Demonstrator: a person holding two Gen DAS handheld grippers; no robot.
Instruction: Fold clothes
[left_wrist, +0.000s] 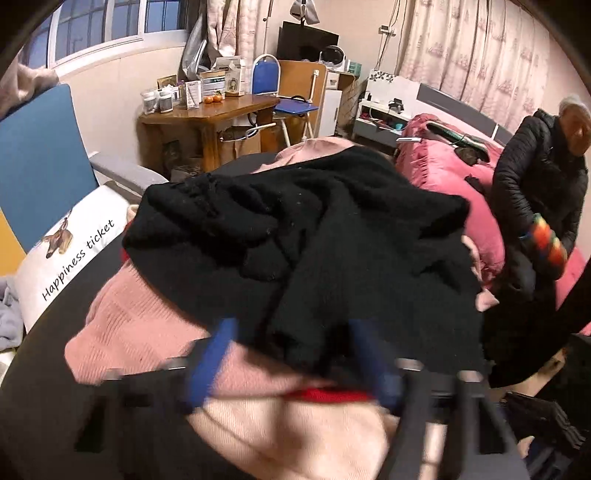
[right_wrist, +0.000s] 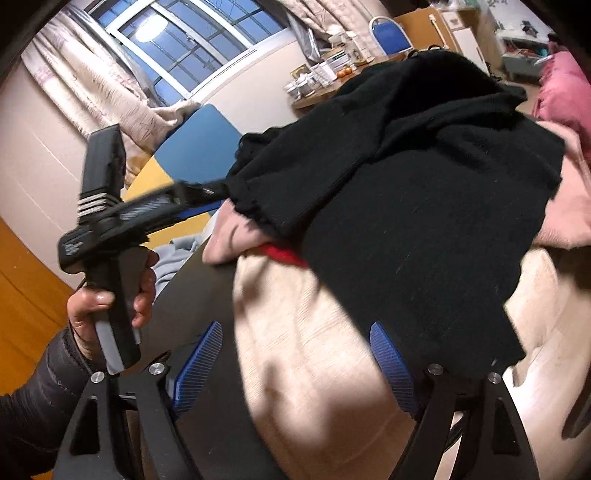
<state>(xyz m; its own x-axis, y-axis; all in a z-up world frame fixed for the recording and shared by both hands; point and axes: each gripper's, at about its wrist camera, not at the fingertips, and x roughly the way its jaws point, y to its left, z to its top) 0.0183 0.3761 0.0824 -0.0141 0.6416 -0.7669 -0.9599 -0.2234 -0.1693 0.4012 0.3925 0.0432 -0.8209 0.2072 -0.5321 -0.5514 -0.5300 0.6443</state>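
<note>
A black knit sweater (left_wrist: 314, 240) lies crumpled on top of a pile of clothes on a dark round tabletop (left_wrist: 33, 398), over a pink ribbed sweater (left_wrist: 129, 325) and a cream garment (right_wrist: 314, 350), with a strip of red fabric (right_wrist: 284, 254) peeking out between them. In the right wrist view the left claw (right_wrist: 218, 192) is closed on the black sweater's frayed hem, gripped by a hand (right_wrist: 110, 299). The right claw (right_wrist: 295, 365) stands wide apart over the cream garment. The left claw's blue fingers (left_wrist: 214, 362) are motion-blurred in its own view, their tips tucked under the black knit.
</note>
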